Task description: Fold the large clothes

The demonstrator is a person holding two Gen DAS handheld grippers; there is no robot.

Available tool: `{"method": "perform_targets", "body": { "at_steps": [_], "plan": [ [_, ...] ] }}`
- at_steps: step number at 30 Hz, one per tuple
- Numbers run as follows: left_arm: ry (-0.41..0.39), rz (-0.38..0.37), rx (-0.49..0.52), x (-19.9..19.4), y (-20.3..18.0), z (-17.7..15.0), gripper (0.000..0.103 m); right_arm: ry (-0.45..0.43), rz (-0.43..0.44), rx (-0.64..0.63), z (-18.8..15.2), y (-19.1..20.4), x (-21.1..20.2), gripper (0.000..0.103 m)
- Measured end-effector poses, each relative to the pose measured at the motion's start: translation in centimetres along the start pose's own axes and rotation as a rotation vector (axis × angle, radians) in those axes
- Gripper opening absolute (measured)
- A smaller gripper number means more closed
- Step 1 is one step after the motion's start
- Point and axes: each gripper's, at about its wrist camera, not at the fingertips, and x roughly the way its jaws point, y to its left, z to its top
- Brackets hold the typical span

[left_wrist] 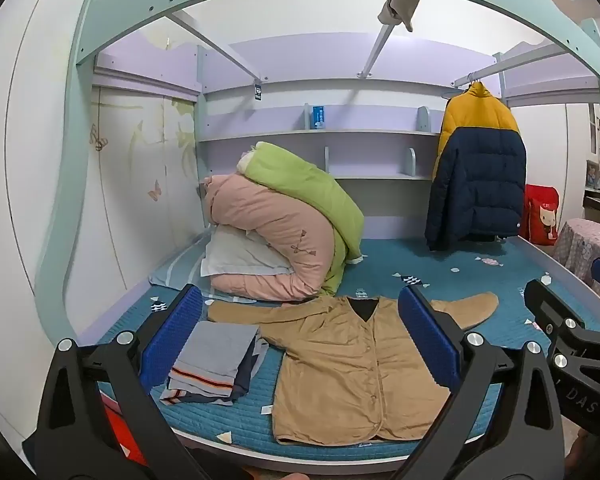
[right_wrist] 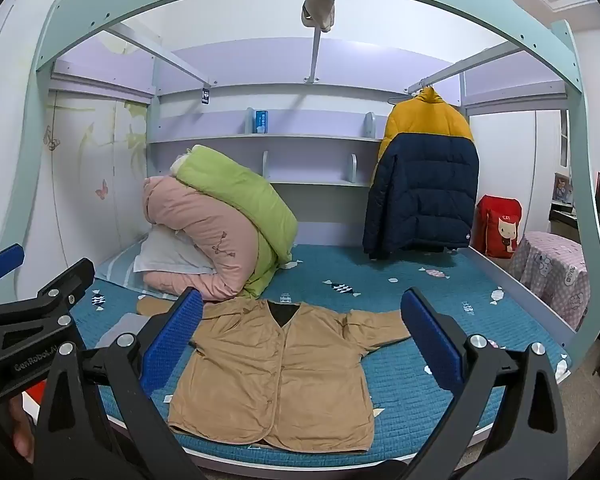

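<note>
Left wrist view looks along a bunk-style bed [left_wrist: 440,272] with a teal quilted cover under a pale green frame. A pink and green rolled duvet [left_wrist: 284,224] leans on a white pillow at the bed's far left, and a yellow and navy puffer jacket [left_wrist: 478,164] hangs from a rail at the far right. A tan jacket [left_wrist: 340,364] lies flat on the near edge of the bed, front up and buttoned, sleeves spread to both sides. Just to its left sits a stack of folded clothes [left_wrist: 216,360], grey on top. The left hand-held gripper [left_wrist: 300,344] hovers above the bed edge, jaws spread wide and empty. In the right wrist view the right hand-held gripper [right_wrist: 302,344] hovers over the tan jacket [right_wrist: 276,368], jaws likewise spread wide and holding nothing.
</note>
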Motion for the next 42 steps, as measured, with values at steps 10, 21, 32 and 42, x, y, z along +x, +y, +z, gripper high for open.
{"method": "perform_targets", "body": {
  "at_steps": [10, 21, 32, 42],
  "plan": [
    [0.008, -0.033, -0.014, 0.7, 0.4, 0.4, 0.098, 0.003, 0.000, -0.008, 0.2, 0.4, 0.0, 0.096],
    [0.002, -0.028, -0.018, 0.1, 0.3, 0.7, 0.098, -0.007, 0.009, 0.001, 0.4, 0.2, 0.0, 0.096],
    [-0.007, -0.021, -0.010, 0.2, 0.3, 1.4, 0.098, -0.012, 0.009, 0.001, 0.4, 0.2, -0.2, 0.096],
    [-0.014, -0.019, -0.010, 0.1, 0.4, 1.0, 0.098, -0.011, 0.006, 0.001, 0.4, 0.3, -0.3, 0.096]
  ]
}}
